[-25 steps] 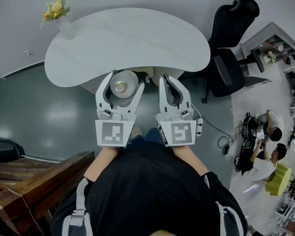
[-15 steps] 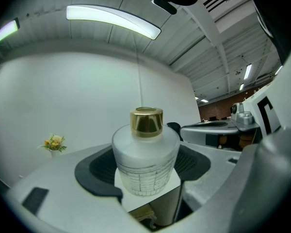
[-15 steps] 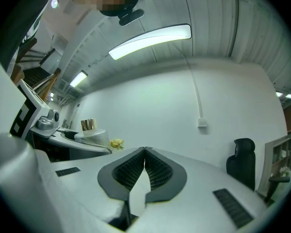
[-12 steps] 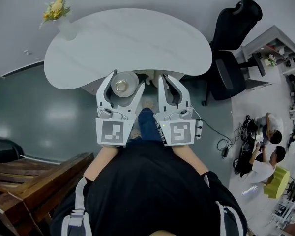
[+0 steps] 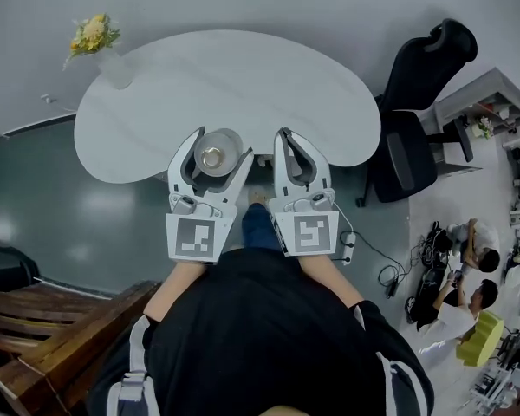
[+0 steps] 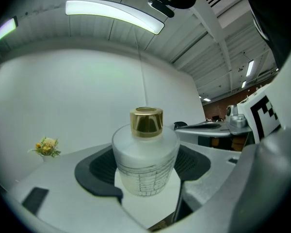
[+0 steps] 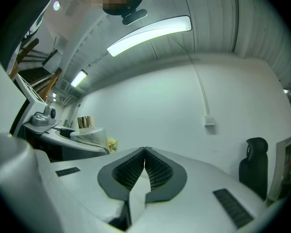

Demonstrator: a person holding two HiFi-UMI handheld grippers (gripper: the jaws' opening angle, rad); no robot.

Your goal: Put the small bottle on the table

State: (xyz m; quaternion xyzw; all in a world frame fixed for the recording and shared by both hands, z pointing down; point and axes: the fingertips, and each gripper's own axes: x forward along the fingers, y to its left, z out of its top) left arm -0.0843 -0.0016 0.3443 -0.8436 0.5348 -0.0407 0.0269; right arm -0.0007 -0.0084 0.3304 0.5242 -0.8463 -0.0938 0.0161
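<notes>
Bottle (image 6: 144, 161): upright, gold cap up, clamped in left gripper (image 5: 221, 144).
Right gripper (image 7: 144, 152): jaws together, empty, just beside.
Table (image 5: 243, 68): near rim under bottle in head view; surface lies ahead.
Height: judged only from left gripper view; unclear.
Vase (image 5: 114, 66): far left, well apart.
</notes>
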